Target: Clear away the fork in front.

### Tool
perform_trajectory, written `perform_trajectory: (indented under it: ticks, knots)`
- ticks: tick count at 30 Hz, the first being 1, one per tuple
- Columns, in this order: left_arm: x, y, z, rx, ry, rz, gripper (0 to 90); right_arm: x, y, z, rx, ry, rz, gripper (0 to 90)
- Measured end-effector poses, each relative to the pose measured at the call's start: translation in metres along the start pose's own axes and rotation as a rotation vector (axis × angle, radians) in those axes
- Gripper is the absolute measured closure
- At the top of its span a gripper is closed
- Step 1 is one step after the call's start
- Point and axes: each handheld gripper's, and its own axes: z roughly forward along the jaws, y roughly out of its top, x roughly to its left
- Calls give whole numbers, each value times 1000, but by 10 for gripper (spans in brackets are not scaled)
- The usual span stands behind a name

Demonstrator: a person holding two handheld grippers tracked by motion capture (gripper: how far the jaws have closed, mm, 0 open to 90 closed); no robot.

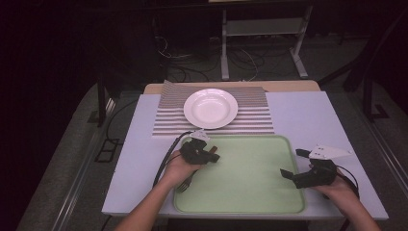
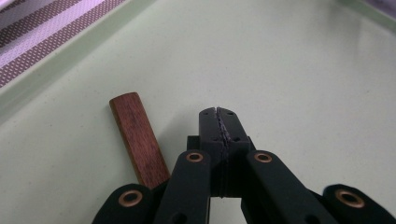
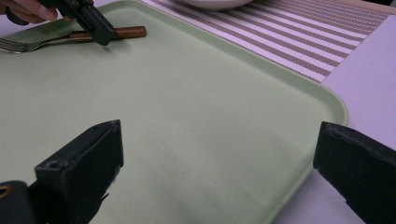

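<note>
Pale-green tray (image 1: 250, 192) lies before me on the table, a striped mat (image 1: 260, 120) and white plate (image 1: 210, 108) beyond it. My right gripper (image 1: 293, 163), jaws spread wide, hovers at the tray's right edge. My left gripper (image 2: 218, 111), jaws pressed together and empty, sits just beside the wooden-handled fork (image 3: 93, 36) at the tray's left.

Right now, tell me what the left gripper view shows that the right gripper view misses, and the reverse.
The left gripper view gives the left gripper from behind: jaws pressed shut on nothing, hanging over the tray beside the fork's wooden handle.

The right gripper view gives the right gripper with jaws wide apart, the fork's metal tines, the white plate's rim, the bare table and the hand holding the left gripper.

Both show the green tray, the striped placemat and the wooden handle.
</note>
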Motion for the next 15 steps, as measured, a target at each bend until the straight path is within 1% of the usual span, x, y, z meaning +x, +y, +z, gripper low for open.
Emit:
perform_trajectory:
  ticks: [1,2,3,4,6,7,8,9,11,12,13,15]
  knots:
    - [0,0,0,0,0,0,892,0,0,0,0,0,0,17]
    - [1,-1,0,16,13,4,892,1,1,0,-4,-4,4,17]
    - [2,-2,0,20,20,3,892,1,1,0,-5,-6,3,17]
    - [2,-2,0,20,20,3,892,1,1,0,-5,-6,3,17]
    - [7,-4,-3,26,39,-3,892,1,0,1,-1,-7,2,17]
    - [7,-4,-3,26,39,-3,893,1,0,1,-1,-7,2,17]
    - [11,-6,-6,28,54,-11,892,1,1,0,0,-8,1,17]
    - [11,-6,-6,28,54,-11,892,1,1,0,-2,-9,2,17]
    - [15,-8,-9,27,65,-25,892,1,0,0,-3,-10,4,17]
    - [18,-10,-12,21,68,-42,892,1,0,0,-1,-11,3,17]
    - [20,-12,-14,19,76,-49,892,0,0,0,-2,-11,4,17]
    - [21,-12,-15,19,79,-55,892,0,0,0,-3,-11,3,17]
